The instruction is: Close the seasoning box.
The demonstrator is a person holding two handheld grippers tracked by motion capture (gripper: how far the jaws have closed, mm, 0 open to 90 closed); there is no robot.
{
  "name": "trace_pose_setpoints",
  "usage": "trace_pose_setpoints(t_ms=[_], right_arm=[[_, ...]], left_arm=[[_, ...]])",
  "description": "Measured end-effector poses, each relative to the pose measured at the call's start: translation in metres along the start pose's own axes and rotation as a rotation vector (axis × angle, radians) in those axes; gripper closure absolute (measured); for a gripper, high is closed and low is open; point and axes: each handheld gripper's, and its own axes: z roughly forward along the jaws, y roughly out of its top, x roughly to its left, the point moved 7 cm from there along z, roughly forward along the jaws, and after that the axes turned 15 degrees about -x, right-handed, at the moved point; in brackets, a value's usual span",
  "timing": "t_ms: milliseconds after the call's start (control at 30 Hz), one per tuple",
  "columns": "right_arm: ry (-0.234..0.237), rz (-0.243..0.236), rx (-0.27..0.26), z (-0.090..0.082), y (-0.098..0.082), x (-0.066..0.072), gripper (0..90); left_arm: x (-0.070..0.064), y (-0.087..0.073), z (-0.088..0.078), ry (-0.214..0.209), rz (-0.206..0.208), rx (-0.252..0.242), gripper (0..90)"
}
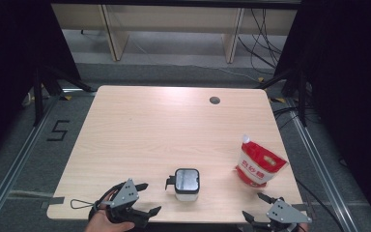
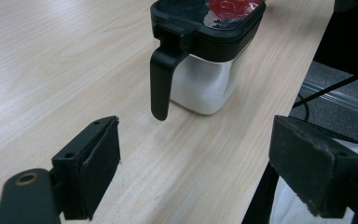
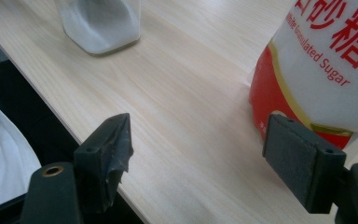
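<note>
1. Two grippers are counted at the near edge of the table (image 1: 140, 125): the left gripper (image 1: 145, 199) at the near left corner, the right gripper (image 1: 257, 207) at the near right.
2. One container (image 1: 187, 183) is seen, clear-walled with a black lid and a black handle (image 2: 162, 79), standing upright near the front edge between the two grippers. White grains are seen inside it.
3. One sugar bag (image 1: 257, 164), red and white, is stood upright at the right side of the table, well apart from the container.
4. The left gripper's jaws are spread wide with nothing between them; the handle is seen ahead of them, near but untouched.
5. The right gripper's jaws are likewise held wide apart, gripping nothing; in the right gripper view the bag's base sits just beyond the right-hand pad, and contact cannot be told.
6. One round cable hole (image 1: 215, 100) is noted near the far edge.
7. Open room: the far half and the whole left side of the tabletop lie bare. The container and the bag are both kept close to the edges.
</note>
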Motion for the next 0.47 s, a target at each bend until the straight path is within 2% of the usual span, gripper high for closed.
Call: trace_pose_setpoints(t_ms=[33,67,100,133,167,200,267,300,467], right_arm=[[0.000,0.004,0.003,-0.0002,-0.0001,0.0003,25.1],[0.001,0.000,0.005,-0.0004,-0.0003,0.0000,25.1],[0.001,-0.003,0.004,-0.0002,-0.0004,-0.0003,25.2],[0.001,-0.004,0.003,-0.0003,-0.0003,-0.0004,25.1],[0.001,-0.004,0.004,-0.0002,-0.0004,-0.0004,25.2],[-0.001,0.003,0.005,-0.0003,-0.0004,0.0001,25.2],[-0.002,0.003,0.003,-0.0002,-0.0002,0.0001,25.3],[-0.001,-0.002,0.005,-0.0003,-0.0004,-0.0002,25.3],[-0.003,-0.005,0.004,0.0002,-0.0007,-0.0007,25.5]], left_arm=[[-0.0003,-0.0002,0.0003,0.005,-0.007,-0.002,16.2],[0.0017,-0.0002,-0.0001,-0.003,0.020,0.004,16.2],[0.0024,-0.0004,-0.0002,0.002,0.020,0.004,16.2],[0.0020,-0.0008,0.0002,0.006,0.002,-0.002,16.2],[0.0036,-0.0003,0.0003,-0.005,0.022,-0.003,16.2],[0.0044,-0.0006,-0.0002,0.004,0.022,0.002,16.2],[0.0037,-0.0006,0.0006,0.006,0.005,-0.007,16.2],[0.0035,-0.0011,-0.0002,0.005,-0.005,0.004,16.2],[0.0035,-0.0007,0.0000,0.011,0.000,0.000,16.2]])
